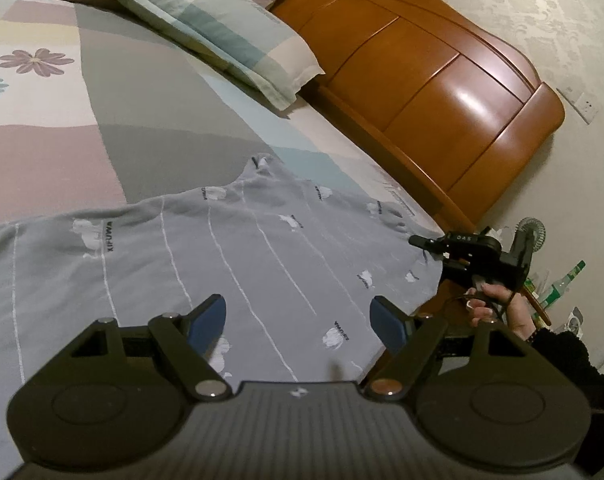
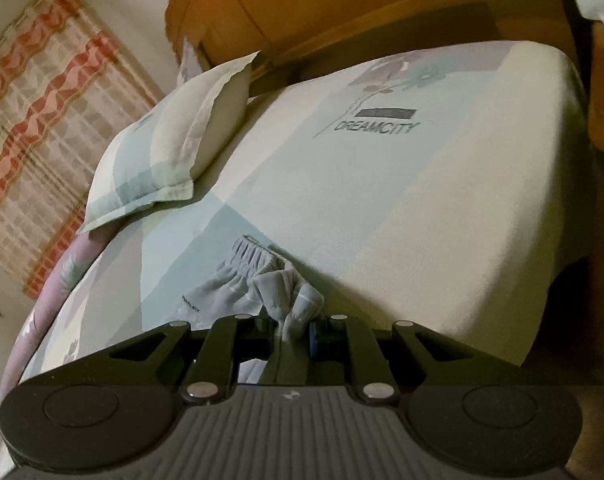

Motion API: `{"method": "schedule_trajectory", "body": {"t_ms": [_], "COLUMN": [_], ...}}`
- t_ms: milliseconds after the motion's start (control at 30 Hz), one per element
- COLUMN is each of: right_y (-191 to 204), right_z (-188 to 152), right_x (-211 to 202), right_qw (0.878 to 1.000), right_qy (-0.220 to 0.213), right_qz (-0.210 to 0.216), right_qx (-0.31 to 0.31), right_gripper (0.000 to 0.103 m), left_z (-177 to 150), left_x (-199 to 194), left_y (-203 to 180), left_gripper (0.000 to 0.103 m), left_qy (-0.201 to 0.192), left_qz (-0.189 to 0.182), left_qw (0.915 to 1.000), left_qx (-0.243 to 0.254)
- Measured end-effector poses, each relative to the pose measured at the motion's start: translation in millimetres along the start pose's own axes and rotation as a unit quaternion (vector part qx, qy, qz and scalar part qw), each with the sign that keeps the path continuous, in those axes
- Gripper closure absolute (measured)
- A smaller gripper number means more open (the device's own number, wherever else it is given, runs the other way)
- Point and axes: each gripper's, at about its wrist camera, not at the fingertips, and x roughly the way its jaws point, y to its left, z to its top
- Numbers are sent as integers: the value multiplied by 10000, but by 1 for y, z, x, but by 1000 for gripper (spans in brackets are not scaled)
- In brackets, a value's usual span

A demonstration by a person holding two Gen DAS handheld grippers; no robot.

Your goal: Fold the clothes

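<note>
A grey garment (image 1: 221, 248) with thin white stripes and small white prints lies spread on the bed. My left gripper (image 1: 297, 320) hovers over its near part, blue pads wide apart and nothing between them. At the bed's right edge a hand holds my right gripper (image 1: 426, 245), whose tips sit at the garment's corner. In the right wrist view the right gripper (image 2: 297, 330) is shut on a bunched fold of the grey garment (image 2: 245, 276), whose gathered elastic edge lies just beyond the fingers.
A patchwork floral bedsheet (image 1: 141, 128) covers the bed. A checked pillow (image 1: 221, 24) lies against the wooden headboard (image 1: 422, 92). Green bottles (image 1: 558, 288) stand on the floor beside the bed. A plaid curtain (image 2: 41, 112) hangs at the far left.
</note>
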Motion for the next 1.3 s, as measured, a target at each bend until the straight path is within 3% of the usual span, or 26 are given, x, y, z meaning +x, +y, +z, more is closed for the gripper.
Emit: {"method": "schedule_trajectory", "body": {"t_ms": [233,300,367,467,500,567,633,667,867,967,1133,1200,1300], "right_y": [-3,-5,8,30,45,74,94,100,104,93,107,126,156], "right_z": [-5,-2,-3,-5,-9,-19,-26,-29,-46,-48,-35,-46,-78], "right_x": [-4,-8,-19,-36,-41,-49,-50,-50,-11,15,8,2,-3], "right_qw": [9998,9998,9990,9935,9877,9656,9450,9420,9569,9546,9643,9645,9542], "right_qy": [-167,-102,-167,-289,-400,-798,-1064,-1048,-70,226,112,274,690], "right_qz": [-132,-120,-345,-707,-896,-1419,-1817,-1764,-958,-1285,-1191,-842,-230], "right_qx": [58,126,-237,-844,-1219,-2026,-2502,-2657,-2740,-2678,-2361,-2488,-2901], "right_gripper": [86,80,60,56,54,37,33,33,33,34,32,22,20], "left_z": [2,2,3,4,4,3,1,-1,-14,-22,-37,-38,-42], "left_x": [-6,-7,-9,-13,-14,-15,-16,-16,-11,-7,-23,-31,-32], "left_y": [2,1,-1,-8,-10,-16,-20,-23,-32,-32,-42,-42,-38], "left_gripper": [24,24,24,24,24,24,24,24,24,24,24,23,24], "left_qy": [-41,-20,-36,-71,-77,-75,-63,-46,225,401,520,437,406], "left_qz": [43,113,181,330,402,536,633,670,915,1222,1450,1578,2079], "left_qw": [9999,9999,9996,9984,9977,9960,9944,9935,9874,9837,9804,9798,9717], "left_qx": [86,119,230,454,537,706,848,919,1272,1258,1231,1144,1049]}}
